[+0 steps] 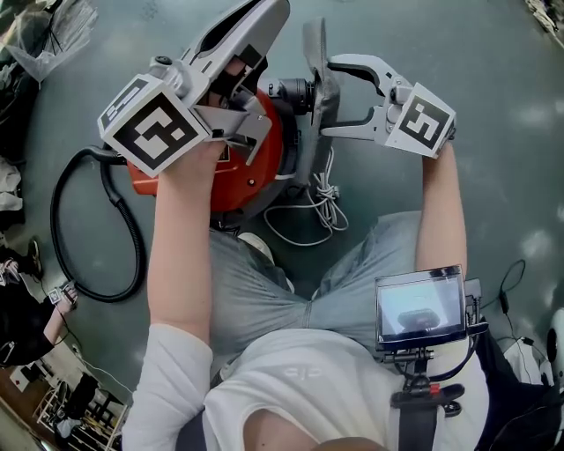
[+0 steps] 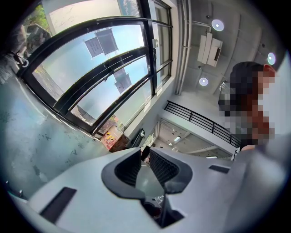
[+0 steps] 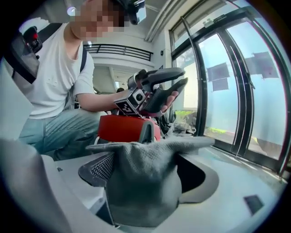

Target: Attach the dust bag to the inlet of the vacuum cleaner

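Observation:
The red vacuum cleaner (image 1: pixel 256 167) stands on the floor between the person's knees, its dark inlet (image 1: pixel 295 92) facing right. My right gripper (image 1: pixel 328 97) is shut on the grey cloth dust bag (image 1: pixel 315 79), which it holds upright right beside the inlet. In the right gripper view the dust bag (image 3: pixel 141 182) fills the space between the jaws, with the vacuum cleaner (image 3: pixel 122 129) behind it. My left gripper (image 1: pixel 269 18) hovers over the vacuum and points away. Its jaws stand a little apart, and the left gripper (image 2: pixel 144 166) shows nothing between them.
A black hose (image 1: pixel 88 229) loops on the floor at the left. A white cord (image 1: pixel 322 207) lies coiled in front of the vacuum. A clear plastic bag (image 1: pixel 53 35) sits at the top left. A small monitor (image 1: pixel 421 308) hangs at the person's chest. Large windows (image 3: pixel 227 82) stand behind.

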Motion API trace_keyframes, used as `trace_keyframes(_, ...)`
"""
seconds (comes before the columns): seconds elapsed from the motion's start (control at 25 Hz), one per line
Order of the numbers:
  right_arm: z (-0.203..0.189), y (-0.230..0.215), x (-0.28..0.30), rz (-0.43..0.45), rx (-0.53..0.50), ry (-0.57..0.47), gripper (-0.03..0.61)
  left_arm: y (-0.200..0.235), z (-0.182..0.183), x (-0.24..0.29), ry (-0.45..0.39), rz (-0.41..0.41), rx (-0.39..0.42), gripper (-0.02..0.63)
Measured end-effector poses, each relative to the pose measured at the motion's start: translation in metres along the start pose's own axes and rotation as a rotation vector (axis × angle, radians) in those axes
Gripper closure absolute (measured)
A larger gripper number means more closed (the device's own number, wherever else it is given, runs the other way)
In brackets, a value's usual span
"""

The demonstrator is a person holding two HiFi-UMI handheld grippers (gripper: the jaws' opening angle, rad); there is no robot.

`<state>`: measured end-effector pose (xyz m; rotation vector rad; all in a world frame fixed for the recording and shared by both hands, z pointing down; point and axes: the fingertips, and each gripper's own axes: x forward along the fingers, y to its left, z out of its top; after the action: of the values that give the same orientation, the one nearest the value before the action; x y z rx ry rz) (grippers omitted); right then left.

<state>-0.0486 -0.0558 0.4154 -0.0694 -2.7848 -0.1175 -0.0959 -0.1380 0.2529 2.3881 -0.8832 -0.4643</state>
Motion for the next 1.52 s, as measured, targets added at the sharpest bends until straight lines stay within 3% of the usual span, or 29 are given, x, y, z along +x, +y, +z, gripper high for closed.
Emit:
trace_keyframes(0.12, 0.011, 0.002, 0.009, 0.021, -0.053, -0.033, 0.141, -0.002, 0.002, 0.0, -0.008, -0.002, -0.003, 0.549)
trace_keyframes(0.2, 0.007, -0.002, -0.005, 0.014, -0.012, -0.035, 0.141, -0.003, 0.001, 0.001, -0.009, -0.007, -0.009, 0.549)
trace_keyframes(0.32, -0.009, -0.005, -0.01, -0.008, 0.037, 0.042, 0.141, -0.002, 0.0, 0.001, -0.004, -0.008, -0.009, 0.549)
trace_keyframes(0.48, -0.002, 0.001, 0.015, 0.007, -0.033, 0.026, 0.141, 0.0, 0.0, 0.0, -0.003, -0.004, -0.008, 0.549)
trace_keyframes(0.68, -0.023, -0.006, -0.022, -0.022, 0.06, 0.035, 0.141, 0.005, -0.004, -0.001, -0.005, -0.002, -0.017, 0.549)
trace_keyframes(0.88, -0.022, -0.003, 0.019, -0.041, 0.002, 0.058, 0.143, 0.006, 0.0, -0.005, -0.003, 0.01, 0.015, 0.549)
trace_keyframes(1.04, -0.033, -0.004, -0.001, -0.009, 0.034, 0.07, 0.143, 0.005, 0.0, -0.004, -0.014, -0.001, 0.007, 0.549)
trace_keyframes(1.2, -0.023, -0.008, 0.017, -0.054, 0.01, 0.056, 0.143, 0.001, -0.001, 0.0, 0.002, -0.028, 0.016, 0.549)
trace_keyframes(1.4, -0.025, -0.008, 0.002, -0.009, 0.001, 0.085, 0.143, -0.005, -0.011, 0.006, 0.052, -0.032, 0.102, 0.549)
trace_keyframes(1.52, -0.017, -0.005, -0.002, 0.006, 0.015, 0.068, 0.143, 0.001, -0.009, 0.002, 0.038, -0.022, 0.078, 0.549)
